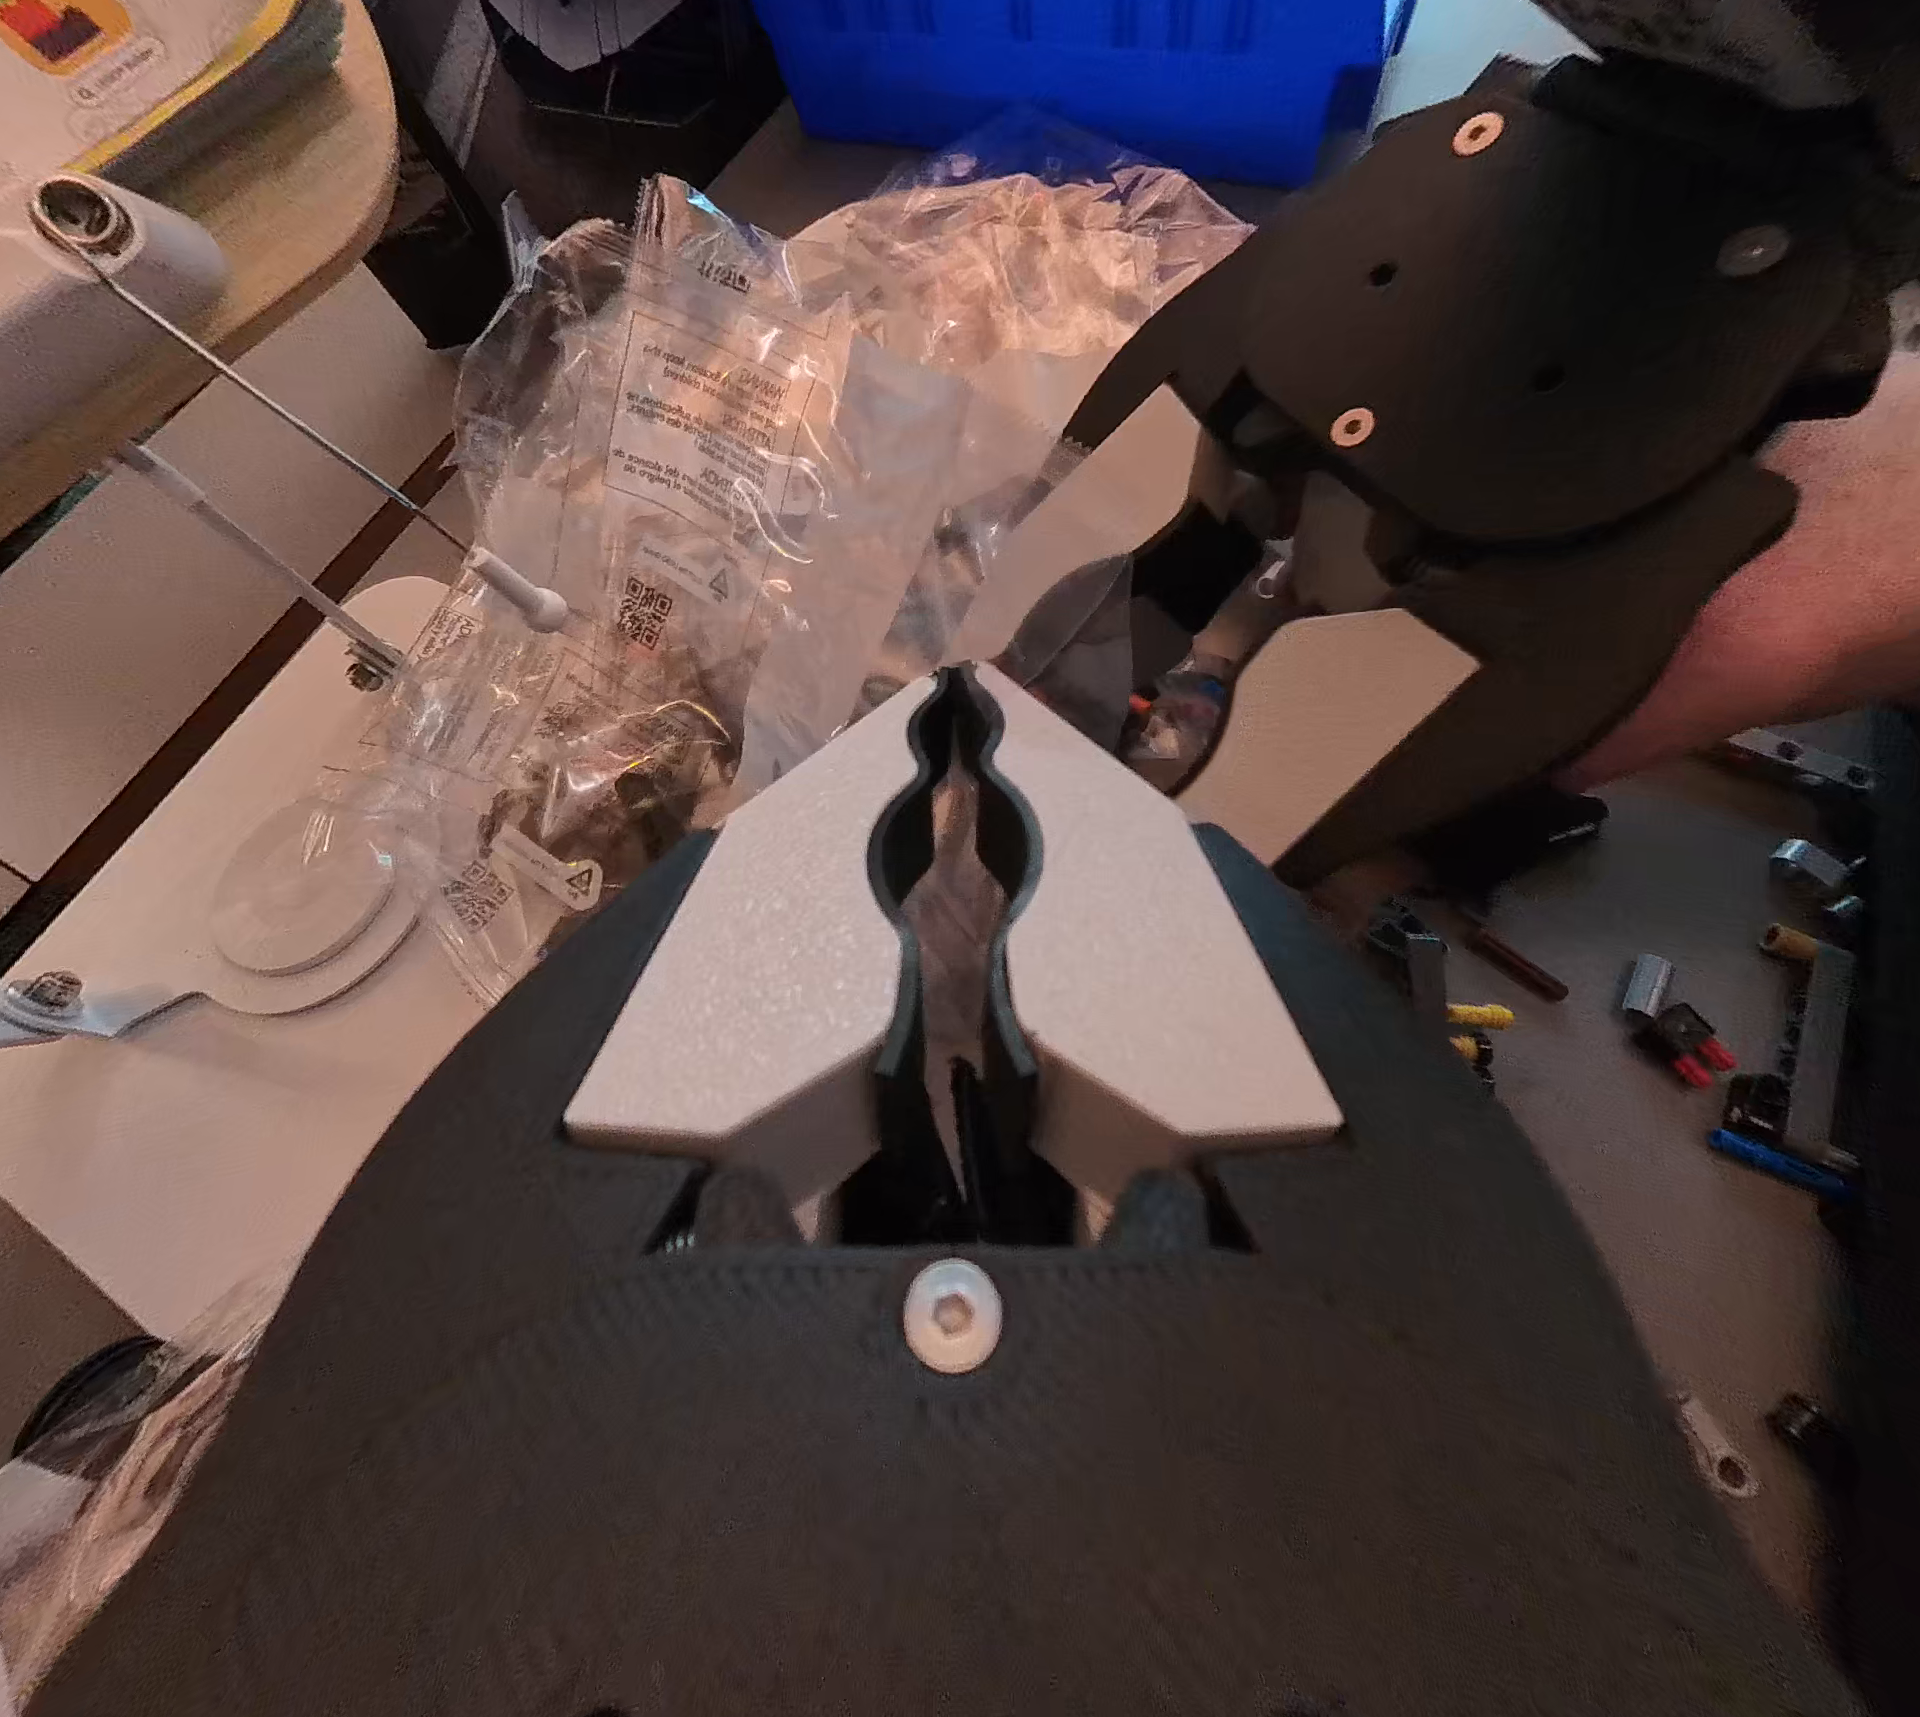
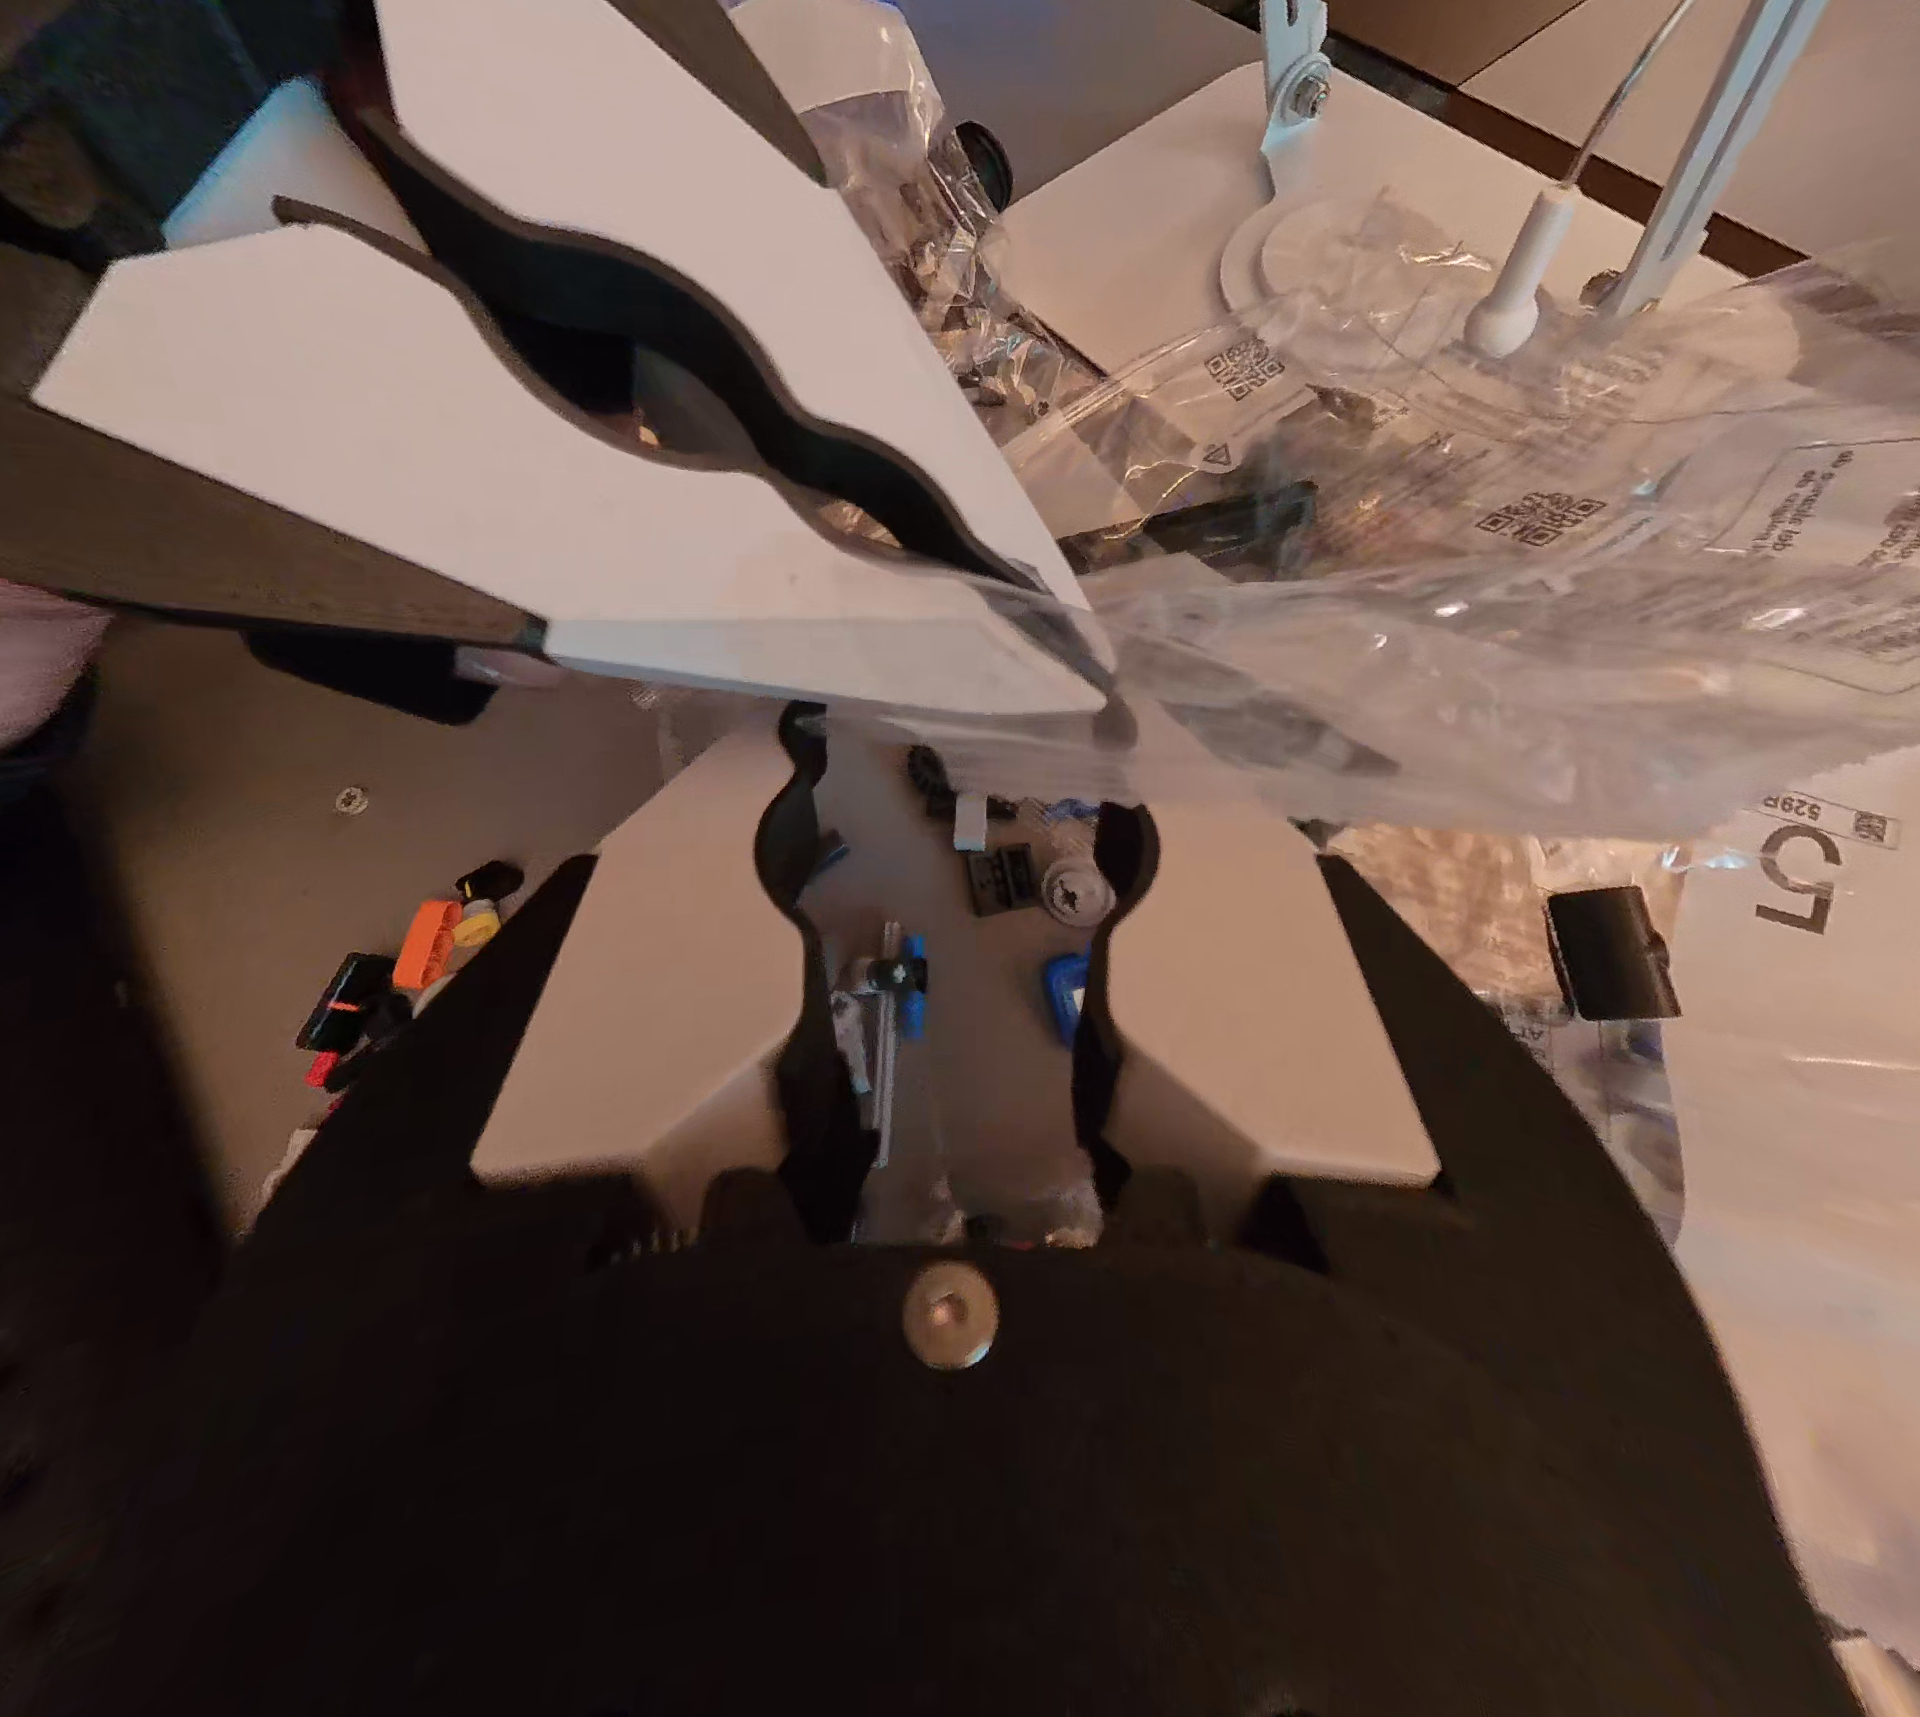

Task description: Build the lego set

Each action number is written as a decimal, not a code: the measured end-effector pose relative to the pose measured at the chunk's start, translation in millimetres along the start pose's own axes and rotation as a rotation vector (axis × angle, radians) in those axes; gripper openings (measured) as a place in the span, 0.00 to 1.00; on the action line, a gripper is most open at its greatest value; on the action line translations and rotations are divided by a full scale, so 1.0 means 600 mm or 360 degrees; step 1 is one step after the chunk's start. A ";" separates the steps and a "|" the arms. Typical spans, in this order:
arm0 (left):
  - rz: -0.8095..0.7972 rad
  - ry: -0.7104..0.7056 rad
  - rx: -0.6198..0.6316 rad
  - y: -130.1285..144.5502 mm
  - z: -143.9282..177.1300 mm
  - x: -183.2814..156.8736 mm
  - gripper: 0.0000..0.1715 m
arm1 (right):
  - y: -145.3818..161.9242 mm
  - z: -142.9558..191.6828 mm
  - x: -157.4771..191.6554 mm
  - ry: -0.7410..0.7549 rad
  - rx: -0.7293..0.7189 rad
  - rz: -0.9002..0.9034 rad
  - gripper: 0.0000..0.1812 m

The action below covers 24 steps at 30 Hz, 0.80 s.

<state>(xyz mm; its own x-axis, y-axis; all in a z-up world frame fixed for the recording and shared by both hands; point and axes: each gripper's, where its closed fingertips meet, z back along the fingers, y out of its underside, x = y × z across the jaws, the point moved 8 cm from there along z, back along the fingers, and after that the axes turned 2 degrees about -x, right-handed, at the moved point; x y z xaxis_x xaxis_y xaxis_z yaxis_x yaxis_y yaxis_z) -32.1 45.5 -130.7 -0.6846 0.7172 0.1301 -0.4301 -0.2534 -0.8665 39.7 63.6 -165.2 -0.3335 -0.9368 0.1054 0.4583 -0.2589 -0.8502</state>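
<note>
While the clear plastic bag [image 2: 1455,587] of small dark Lego pieces hung in the air, the left gripper [image 2: 1081,628] pinched its edge, with both tips pressed together on the plastic. From the right wrist view, the bag spread from the middle out toward 3 o'clock, and the left gripper came in from 10 o'clock. From the left wrist view, the same bag [image 1: 665,524] sat just past the tips of the left gripper [image 1: 958,675], reaching toward 11 o'clock.

The right gripper [image 2: 961,784] was spread wide and held nothing. It hung over loose Lego pieces [image 2: 997,878] on the desk [image 2: 1101,67]. More small pieces [image 2: 426,950], orange, black and yellow, lay at 9 o'clock. In the left wrist view, the right gripper [image 1: 1164,545] came in from 2 o'clock, with a hand [image 1: 1787,607] behind it at 3 o'clock. Little pieces [image 1: 1683,1033] lay on the desk [image 1: 156,1137] at 4 o'clock.

A white paper bag [image 2: 1787,1044] lay at 4 o'clock in the right wrist view. A white stand [image 2: 1288,109] with thin arms stood at 1 o'clock. In the left wrist view, a blue bin [image 1: 1049,5] sat at 12 o'clock, and a dark Lego box [image 1: 436,5] stood at 11 o'clock.
</note>
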 end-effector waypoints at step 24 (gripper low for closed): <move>0.0045 0.0003 -0.0061 0.001 0.013 0.014 0.00 | -0.001 0.014 -0.012 0.0031 -0.0061 0.0090 0.00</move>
<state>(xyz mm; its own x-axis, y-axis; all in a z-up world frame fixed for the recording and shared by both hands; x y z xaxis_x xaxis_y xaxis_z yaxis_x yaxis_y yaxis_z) -42.3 46.4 -126.3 -0.6952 0.7112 0.1047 -0.3879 -0.2485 -0.8876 48.7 68.4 -160.9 -0.3242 -0.9448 0.0472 0.4449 -0.1963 -0.8738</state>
